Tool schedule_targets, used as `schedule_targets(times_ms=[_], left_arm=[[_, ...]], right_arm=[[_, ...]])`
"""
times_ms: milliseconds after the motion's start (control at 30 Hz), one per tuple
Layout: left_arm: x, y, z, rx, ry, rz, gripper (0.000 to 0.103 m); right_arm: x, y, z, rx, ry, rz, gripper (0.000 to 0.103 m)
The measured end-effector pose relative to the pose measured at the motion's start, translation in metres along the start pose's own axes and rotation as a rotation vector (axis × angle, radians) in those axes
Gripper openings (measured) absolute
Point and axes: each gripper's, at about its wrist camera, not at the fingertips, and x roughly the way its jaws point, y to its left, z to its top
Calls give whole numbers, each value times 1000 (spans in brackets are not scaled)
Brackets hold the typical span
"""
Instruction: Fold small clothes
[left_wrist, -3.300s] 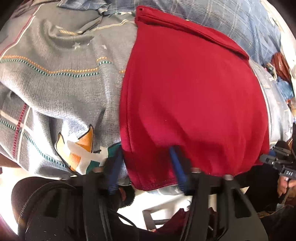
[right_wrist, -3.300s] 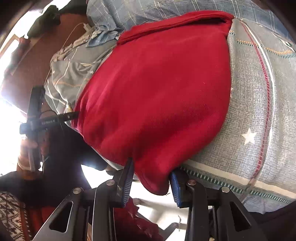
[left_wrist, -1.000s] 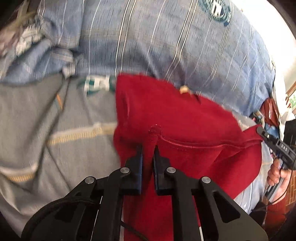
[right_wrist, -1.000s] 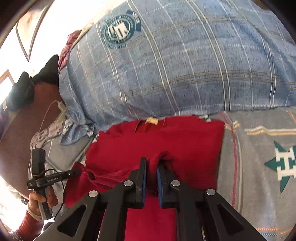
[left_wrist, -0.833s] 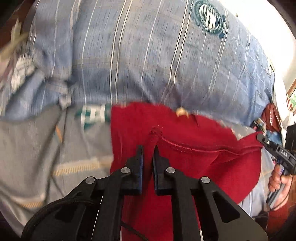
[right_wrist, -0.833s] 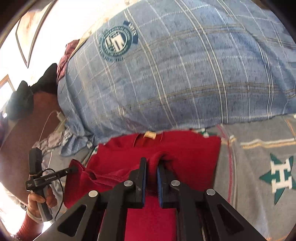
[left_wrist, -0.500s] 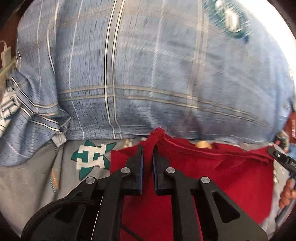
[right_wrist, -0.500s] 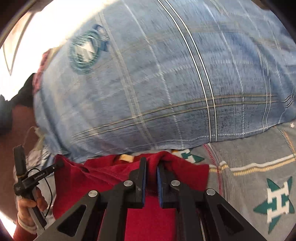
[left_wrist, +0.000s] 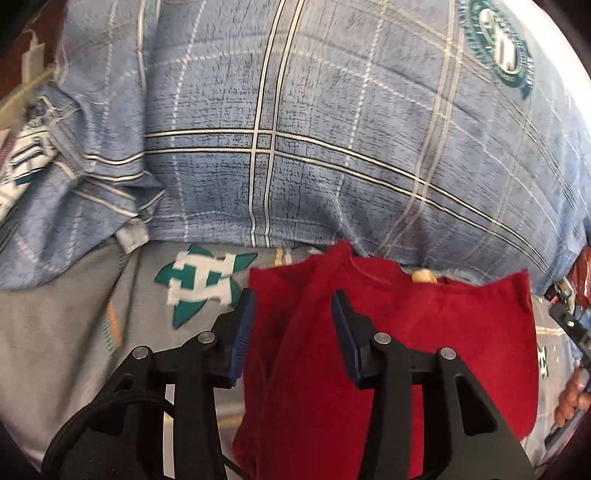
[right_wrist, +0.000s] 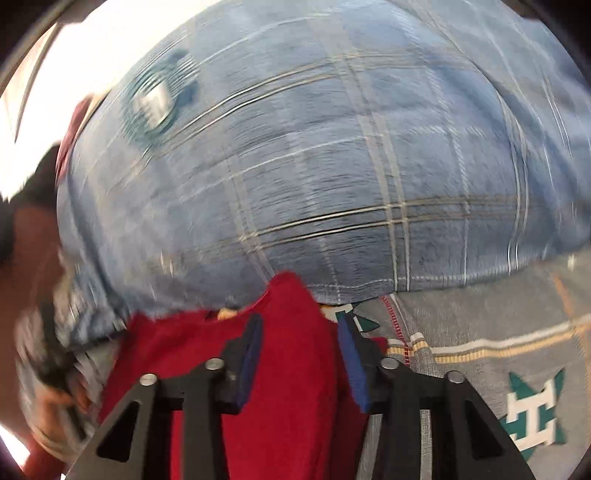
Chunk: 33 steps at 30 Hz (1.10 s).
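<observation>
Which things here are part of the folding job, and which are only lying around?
Part of the job:
- red garment
- left gripper, open
- right gripper, open

Only lying around:
- blue plaid pillow
- grey bedsheet with green star prints

Blue plaid pillow (left_wrist: 332, 129), grey patterned bedsheet (left_wrist: 66, 332)

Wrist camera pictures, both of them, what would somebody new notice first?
The red garment jumps out: it lies low in both views on a grey bedsheet printed with green-and-white emblems. Behind it bulges a big blue plaid pillow. The left gripper and right gripper both stand open, each with a peak of red cloth rising between its fingers.
</observation>
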Motion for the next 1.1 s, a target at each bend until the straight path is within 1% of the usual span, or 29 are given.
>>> schedule_targets(times_ms=[67, 100, 167, 200, 233, 267, 300, 333, 367, 433, 500, 567, 600, 633, 700, 733, 767, 800, 833, 867, 933, 967, 1000, 1100], left_arm=[[-7, 0, -12, 5, 10, 5, 42], [-7, -6, -17, 10, 21, 18, 42], [5, -8, -29, 25, 67, 91, 42], [11, -7, -33, 24, 84, 117, 42], [20, -1, -37, 8, 103, 122, 42], [24, 2, -39, -18, 112, 107, 45], [25, 6, -42, -38, 111, 98, 48], [23, 10, -41, -64, 107, 88, 49], [19, 13, -41, -79, 107, 78, 50], [10, 14, -42, -81, 105, 78, 50], [-2, 14, -45, -70, 96, 82, 49], [-22, 13, -52, -51, 64, 99, 49], [-29, 12, -57, -45, 54, 113, 50], [-37, 11, -62, -43, 52, 127, 50], [-43, 7, -72, -46, 59, 139, 50], [-47, 6, -79, -50, 63, 141, 50], [-51, 5, -86, -53, 59, 140, 50], [-53, 4, -89, -56, 57, 143, 50], [-54, 6, -96, -63, 56, 153, 50], [-54, 8, -102, -73, 53, 157, 50], [-51, 9, -107, -88, 42, 154, 50], [-48, 11, -109, -97, 37, 151, 50], [-43, 13, -112, -114, 35, 142, 50], [-31, 23, -115, -188, 48, 105, 50]], right_arm=[[12, 15, -4, -50, 33, 1, 36], [22, 20, -5, -59, 51, -17, 36], [45, 21, -4, -51, 75, -63, 36], [60, 17, -2, -27, 92, -98, 36], [76, 10, 0, -4, 120, -136, 36], [91, 1, -1, 17, 167, -170, 36], [103, -7, -3, 53, 219, -186, 34], [107, -11, -4, 85, 241, -181, 34], [100, -9, -4, 83, 215, -182, 34], [83, 2, -2, 33, 181, -191, 35], [55, 15, -7, -16, 144, -174, 37], [33, 25, -14, -48, 123, -137, 42], [24, 29, -22, -74, 122, -120, 47], [23, 32, -29, -95, 140, -113, 47], [46, 35, -49, -144, 294, -106, 48], [51, 38, -54, -180, 304, -130, 48], [47, 48, -53, -233, 268, -168, 48], [46, 59, -49, -260, 286, -195, 48], [44, 68, -44, -253, 284, -178, 48], [36, 82, -36, -230, 244, -105, 48], [37, 110, -21, -228, 221, -28, 48], [39, 128, -15, -239, 222, 17, 48], [47, 151, -10, -244, 230, 88, 48], [76, 193, -4, -211, 277, 196, 48]])
